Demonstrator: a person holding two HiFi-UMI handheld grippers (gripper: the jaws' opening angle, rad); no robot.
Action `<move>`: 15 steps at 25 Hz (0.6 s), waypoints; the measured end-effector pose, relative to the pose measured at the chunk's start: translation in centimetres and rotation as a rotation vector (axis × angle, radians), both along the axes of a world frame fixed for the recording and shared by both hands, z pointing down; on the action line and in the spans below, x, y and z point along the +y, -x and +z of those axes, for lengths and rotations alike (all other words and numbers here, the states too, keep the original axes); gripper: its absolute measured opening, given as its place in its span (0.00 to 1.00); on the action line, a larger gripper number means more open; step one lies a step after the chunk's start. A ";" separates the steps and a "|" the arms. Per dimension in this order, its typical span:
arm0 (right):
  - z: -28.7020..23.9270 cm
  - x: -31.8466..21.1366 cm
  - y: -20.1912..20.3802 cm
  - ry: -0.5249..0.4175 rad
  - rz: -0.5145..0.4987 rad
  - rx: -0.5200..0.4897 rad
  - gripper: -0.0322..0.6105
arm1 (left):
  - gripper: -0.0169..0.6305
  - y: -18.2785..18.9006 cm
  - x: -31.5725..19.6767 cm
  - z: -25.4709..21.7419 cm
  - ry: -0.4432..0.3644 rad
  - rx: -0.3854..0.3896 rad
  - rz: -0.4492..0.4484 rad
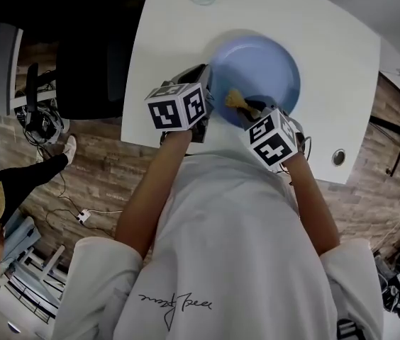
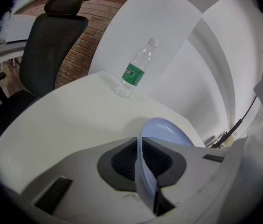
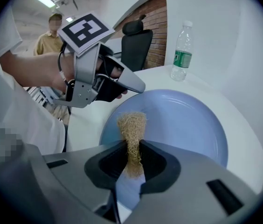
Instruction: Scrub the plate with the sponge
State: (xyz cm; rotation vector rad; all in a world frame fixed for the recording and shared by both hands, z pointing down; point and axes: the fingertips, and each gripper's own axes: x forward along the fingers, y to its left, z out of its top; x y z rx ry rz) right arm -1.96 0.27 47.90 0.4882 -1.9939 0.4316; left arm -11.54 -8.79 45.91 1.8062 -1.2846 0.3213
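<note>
Presently clamps blue plate rim in left gripper, pinches tan sponge in right gripper above plate, on white counter.

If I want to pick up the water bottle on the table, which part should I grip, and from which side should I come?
Probably grip the bottle around its green label, coming in level from the plate side. It stands upright near the far edge of the table, and its body is round and straight there, while the neck narrows.
</note>
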 end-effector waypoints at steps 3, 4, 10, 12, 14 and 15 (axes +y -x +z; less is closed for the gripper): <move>-0.4 -1.8 -0.9 -0.048 0.041 -0.014 0.13 | 0.08 0.5 -0.8 -1.3 -0.055 -0.029 -0.016; -0.7 -2.1 -1.3 -0.060 0.061 -0.020 0.13 | 0.08 0.4 -0.7 -1.8 -0.070 -0.033 -0.012; -3.1 -3.4 -2.4 -0.081 0.209 -0.126 0.13 | 0.08 -0.2 -0.3 -4.9 -0.157 -0.054 0.036; -4.1 -3.3 -3.5 -0.084 0.255 -0.172 0.13 | 0.08 -1.3 0.1 -6.3 -0.184 -0.049 0.047; -4.8 -3.3 -4.1 -0.078 0.291 -0.219 0.13 | 0.08 -1.9 0.3 -7.4 -0.210 -0.048 0.058; -5.1 -3.4 -4.1 -0.075 0.304 -0.241 0.13 | 0.08 -2.1 0.3 -7.9 -0.221 -0.049 0.062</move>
